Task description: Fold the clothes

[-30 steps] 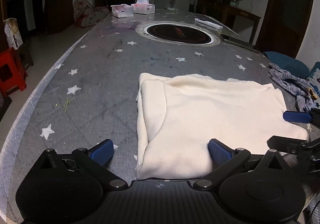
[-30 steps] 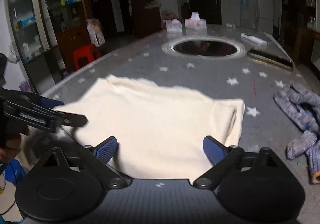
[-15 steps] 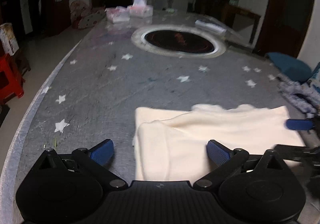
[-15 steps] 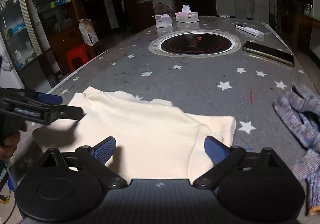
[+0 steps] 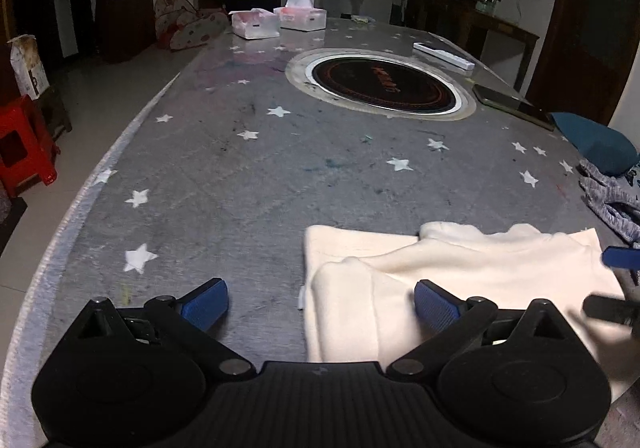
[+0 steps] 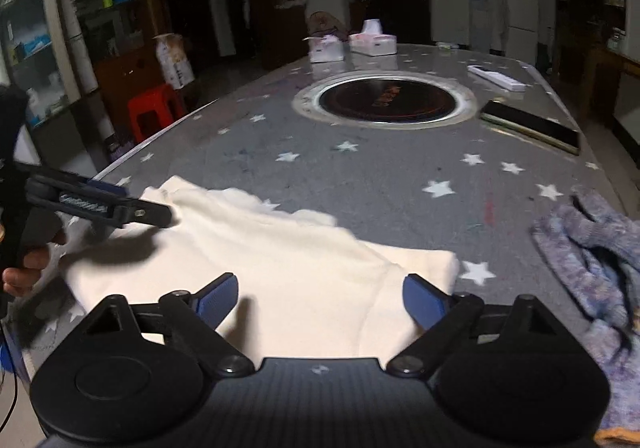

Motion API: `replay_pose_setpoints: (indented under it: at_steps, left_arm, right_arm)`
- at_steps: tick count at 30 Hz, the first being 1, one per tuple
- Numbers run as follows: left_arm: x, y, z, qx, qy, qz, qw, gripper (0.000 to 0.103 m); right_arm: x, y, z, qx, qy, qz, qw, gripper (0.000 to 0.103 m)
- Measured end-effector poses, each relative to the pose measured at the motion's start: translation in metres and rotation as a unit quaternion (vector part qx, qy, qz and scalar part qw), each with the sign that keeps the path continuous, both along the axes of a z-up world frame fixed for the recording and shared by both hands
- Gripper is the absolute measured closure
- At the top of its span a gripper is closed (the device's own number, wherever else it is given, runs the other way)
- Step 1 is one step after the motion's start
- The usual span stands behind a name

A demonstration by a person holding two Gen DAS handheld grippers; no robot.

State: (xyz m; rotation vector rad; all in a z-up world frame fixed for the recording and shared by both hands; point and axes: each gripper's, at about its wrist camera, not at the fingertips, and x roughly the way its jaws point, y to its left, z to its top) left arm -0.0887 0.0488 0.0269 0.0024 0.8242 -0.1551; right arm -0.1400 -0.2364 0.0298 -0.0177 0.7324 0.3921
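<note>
Hand-held gripper (image 6: 320, 298) closing above cream garment (image 6: 280, 272); no writing legible.

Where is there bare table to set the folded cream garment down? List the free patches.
Free: the starred cloth between the cream garment and the round cooktop, and the strip along the table's left edge. Crowded: the right side, with the grey knit garment and phone; the far end holds tissue boxes.
</note>
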Motion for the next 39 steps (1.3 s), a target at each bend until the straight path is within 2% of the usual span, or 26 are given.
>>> replay_pose_setpoints:
  at_steps: [4,6,8,11,13,15,18,29,32,34,36,39]
  left_arm:
    - [0.002,0.007,-0.004,-0.009,0.013,0.0,0.9999,0.01]
    - [0.002,0.007,-0.004,-0.009,0.011,-0.005,0.9999,0.012]
    - [0.001,0.004,-0.003,-0.01,0.009,-0.013,0.9998,0.019]
    - [0.0,0.001,-0.002,-0.013,0.006,-0.024,0.9996,0.03]
    - [-0.001,0.001,-0.001,-0.018,0.005,-0.029,0.9994,0.038]
    - [-0.002,0.001,-0.001,-0.025,0.005,-0.037,0.999,0.047]
    - [-0.002,0.0,0.0,-0.031,0.006,-0.043,0.9986,0.051]
    - [-0.005,-0.006,0.0,-0.026,0.006,-0.04,0.9988,0.052]
    - [-0.006,-0.004,0.0,-0.038,0.008,-0.043,0.9983,0.064]
    - [-0.007,-0.004,0.002,-0.047,0.01,-0.045,0.9979,0.078]
    - [-0.01,-0.004,0.004,-0.047,0.006,-0.046,0.9978,0.084]
    - [-0.015,-0.001,0.01,-0.049,-0.003,-0.047,0.9977,0.086]
  right_arm:
    - [0.006,-0.021,-0.004,0.003,0.02,-0.042,0.999,0.022]
    - [0.01,-0.031,-0.007,0.015,0.033,-0.055,0.998,0.032]
    - [0.012,-0.036,-0.009,0.023,0.039,-0.06,0.997,0.036]
    - [0.014,-0.035,-0.009,0.023,0.04,-0.057,0.997,0.048]
    - [0.014,-0.031,-0.009,0.019,0.038,-0.051,0.998,0.053]
    - [0.013,-0.028,-0.009,0.018,0.035,-0.049,0.998,0.064]
    - [0.013,-0.03,-0.009,0.026,0.036,-0.052,0.998,0.068]
    - [0.013,-0.033,-0.009,0.036,0.045,-0.06,0.997,0.066]
    - [0.012,-0.03,-0.009,0.028,0.041,-0.058,0.997,0.068]
    - [0.012,-0.029,-0.009,0.029,0.038,-0.058,0.997,0.075]
    - [0.01,-0.028,-0.007,0.027,0.032,-0.058,0.997,0.085]
    - [0.007,-0.027,-0.001,0.027,0.018,-0.055,0.998,0.089]
